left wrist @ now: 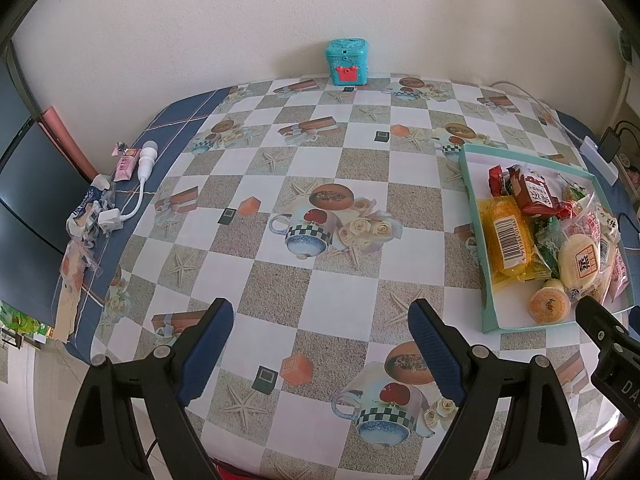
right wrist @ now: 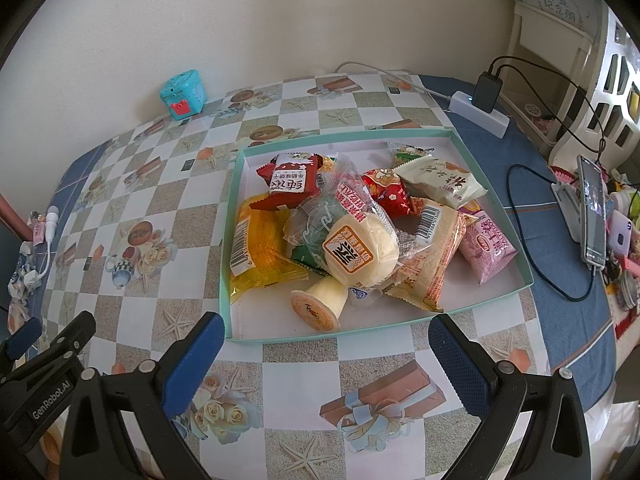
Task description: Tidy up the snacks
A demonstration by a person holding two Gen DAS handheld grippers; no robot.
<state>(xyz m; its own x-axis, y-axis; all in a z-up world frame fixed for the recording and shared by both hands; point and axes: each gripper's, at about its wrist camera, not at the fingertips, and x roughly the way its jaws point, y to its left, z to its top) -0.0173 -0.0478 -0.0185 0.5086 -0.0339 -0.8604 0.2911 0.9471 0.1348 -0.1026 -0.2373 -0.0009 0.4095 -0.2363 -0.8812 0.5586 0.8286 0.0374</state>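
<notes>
A shallow teal box (right wrist: pixel 490 196) (left wrist: pixel 470 196) on the checked tablecloth holds several wrapped snacks: a yellow packet (right wrist: pixel 260 250) (left wrist: pixel 506 236), a round cream bun (right wrist: pixel 360 250) (left wrist: pixel 580 258), a red packet (right wrist: pixel 290 178), a pink packet (right wrist: pixel 486 246) and a small jelly cup (right wrist: pixel 320 304) (left wrist: pixel 550 304). My right gripper (right wrist: pixel 326 354) hovers open just in front of the box's near wall, nothing between its fingers. My left gripper (left wrist: pixel 320 346) stands open over bare tablecloth, left of the box, and is empty.
A turquoise toy box (left wrist: pixel 347 63) (right wrist: pixel 183 94) stands at the far edge by the wall. Wrappers and a white cable with plug (left wrist: pixel 120 208) lie at the left edge. A power strip with charger (right wrist: pixel 482 110), cables and a phone on a stand (right wrist: pixel 592 212) crowd the right side.
</notes>
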